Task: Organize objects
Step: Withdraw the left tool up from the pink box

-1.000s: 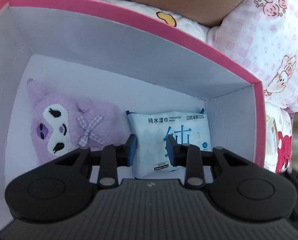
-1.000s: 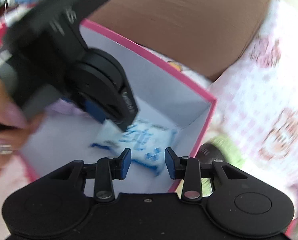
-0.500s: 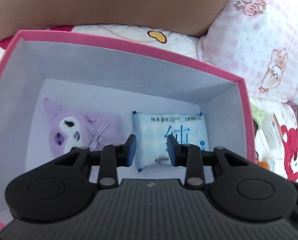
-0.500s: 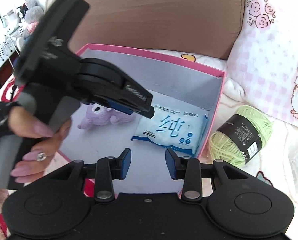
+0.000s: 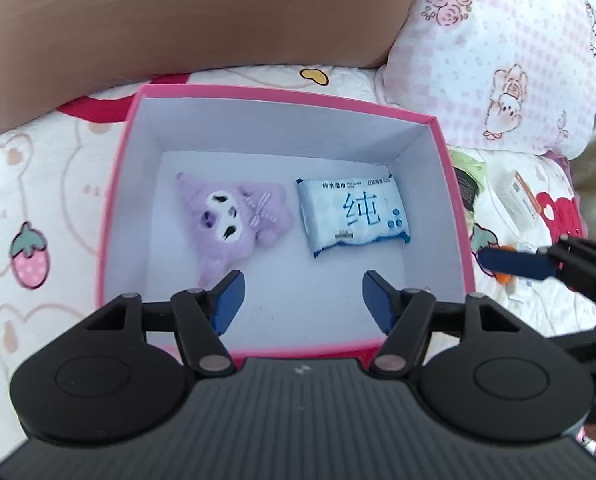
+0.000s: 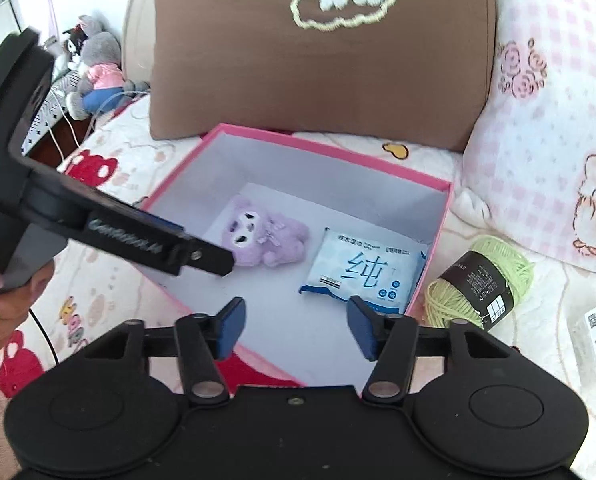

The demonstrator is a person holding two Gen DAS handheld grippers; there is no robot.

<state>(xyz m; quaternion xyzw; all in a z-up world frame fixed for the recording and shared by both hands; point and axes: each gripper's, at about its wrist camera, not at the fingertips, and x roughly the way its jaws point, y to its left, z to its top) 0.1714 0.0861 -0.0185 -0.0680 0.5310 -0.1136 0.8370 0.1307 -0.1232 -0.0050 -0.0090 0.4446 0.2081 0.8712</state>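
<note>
Both tools, left (image 5: 303, 300) and right (image 6: 294, 328), hung over the pink box (image 5: 114, 208), jaws opening with nothing between them. Inside lay a purple plush toy (image 5: 234, 216) beside a wipes pack (image 5: 354, 216). A yarn ball (image 6: 482, 280) sat just outside on the bed.

A purple plush toy (image 5: 234, 216) lay face up in the open pink box (image 5: 286, 96), beside a flat blue-and-white wet wipes pack (image 5: 354, 216). A ball of green yarn (image 6: 482, 280) sat just outside.

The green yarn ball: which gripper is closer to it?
Right. The right gripper hovers beside the yarn at the box's corner; the left gripper hangs over the box's middle.
</note>
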